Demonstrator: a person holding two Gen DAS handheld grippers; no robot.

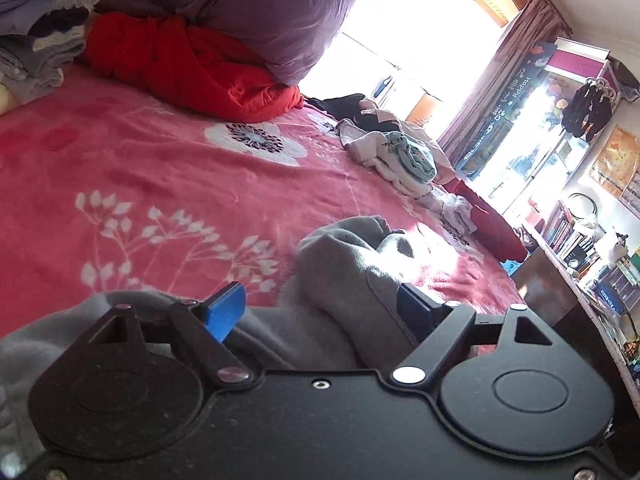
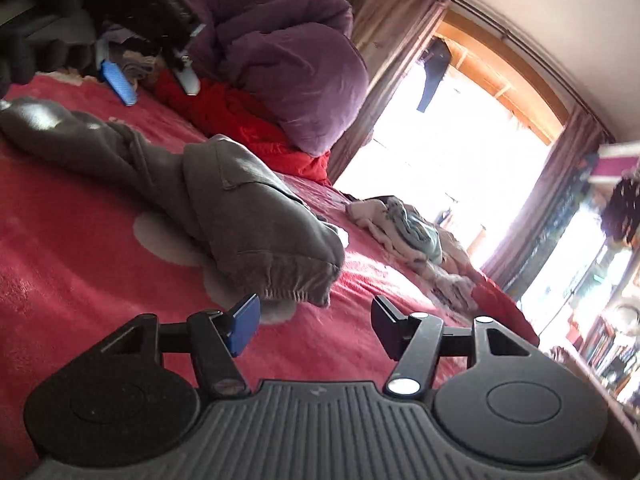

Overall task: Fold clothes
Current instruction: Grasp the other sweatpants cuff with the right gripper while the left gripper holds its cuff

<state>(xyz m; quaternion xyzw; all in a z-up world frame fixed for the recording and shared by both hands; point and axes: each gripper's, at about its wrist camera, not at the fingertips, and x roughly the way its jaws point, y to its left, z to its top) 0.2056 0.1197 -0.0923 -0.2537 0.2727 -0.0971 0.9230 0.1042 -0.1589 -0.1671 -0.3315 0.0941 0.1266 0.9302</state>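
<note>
Grey sweatpants (image 2: pixel 208 184) lie crumpled across a red floral blanket (image 2: pixel 80 264), their elastic waistband toward the right gripper (image 2: pixel 316 326). That gripper's jaws stand apart just short of the waistband, nothing between them, pads clear of the cloth. In the left wrist view the left gripper (image 1: pixel 320 308) has its jaws spread wide over a bunched part of the sweatpants (image 1: pixel 344 280); grey fabric sits between the blue pads (image 1: pixel 224 310), but they do not press on it. Behind, a purple duvet (image 2: pixel 288 56) is heaped on a red quilt (image 2: pixel 240 120). A pile of unfolded laundry (image 2: pixel 408 232) waits near the bright window (image 2: pixel 460 128), and folded clothes (image 1: pixel 36 32) are stacked at the bed's far corner.
</note>
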